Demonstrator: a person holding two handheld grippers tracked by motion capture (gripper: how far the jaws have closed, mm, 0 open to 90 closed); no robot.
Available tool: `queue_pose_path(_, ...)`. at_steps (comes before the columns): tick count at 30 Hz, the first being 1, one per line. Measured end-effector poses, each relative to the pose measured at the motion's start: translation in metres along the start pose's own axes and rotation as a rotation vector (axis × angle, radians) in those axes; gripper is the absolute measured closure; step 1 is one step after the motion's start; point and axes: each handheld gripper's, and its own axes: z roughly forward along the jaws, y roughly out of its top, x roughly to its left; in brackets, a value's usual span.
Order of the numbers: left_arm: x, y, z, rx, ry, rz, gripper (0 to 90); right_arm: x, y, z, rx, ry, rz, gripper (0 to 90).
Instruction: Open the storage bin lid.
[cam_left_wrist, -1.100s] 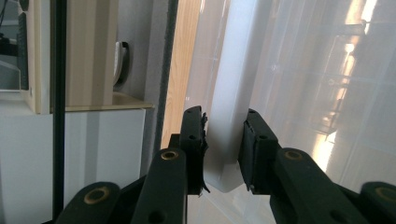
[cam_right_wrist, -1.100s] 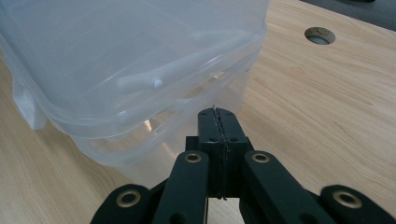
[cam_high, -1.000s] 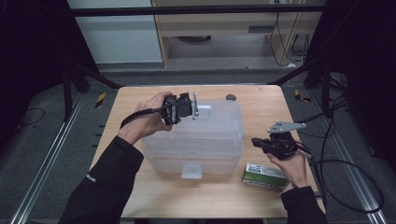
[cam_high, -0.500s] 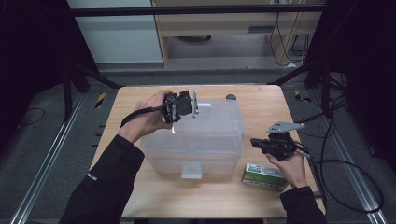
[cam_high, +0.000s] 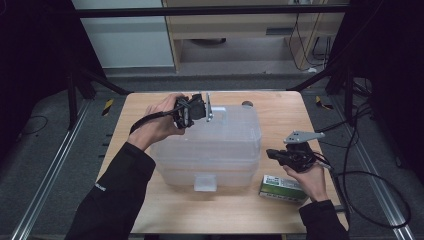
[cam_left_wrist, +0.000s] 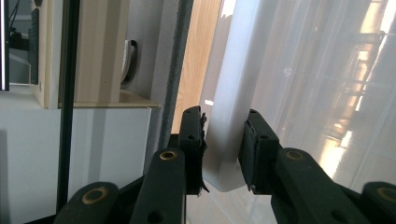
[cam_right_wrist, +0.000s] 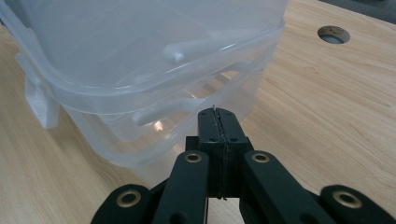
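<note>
A translucent plastic storage box (cam_high: 220, 145) with its lid on stands in the middle of the wooden table (cam_high: 150, 105). My left gripper (cam_high: 200, 111) is at the box's far left top edge, shut on a white latch (cam_left_wrist: 229, 93) of the box (cam_left_wrist: 327, 93); the black pads press it from both sides. My right gripper (cam_high: 272, 154) hovers just right of the box near its front corner. In the right gripper view its jaws (cam_right_wrist: 218, 123) are shut with nothing between them, pointing at the box wall (cam_right_wrist: 140, 56).
A small green and white carton (cam_high: 282, 188) lies on the table by the right hand. Another white latch (cam_high: 205, 182) hangs on the box's near side. A round hole (cam_high: 247, 104) sits in the tabletop behind the box. Cables trail off to the right.
</note>
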Motion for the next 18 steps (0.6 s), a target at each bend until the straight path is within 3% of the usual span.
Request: queue_pose_path(18,0.006,-0.001,0.003,-0.01,-0.007,-0.026,71.3,0.012,0.003,0.003,-0.006,0.075,-0.053,90.0)
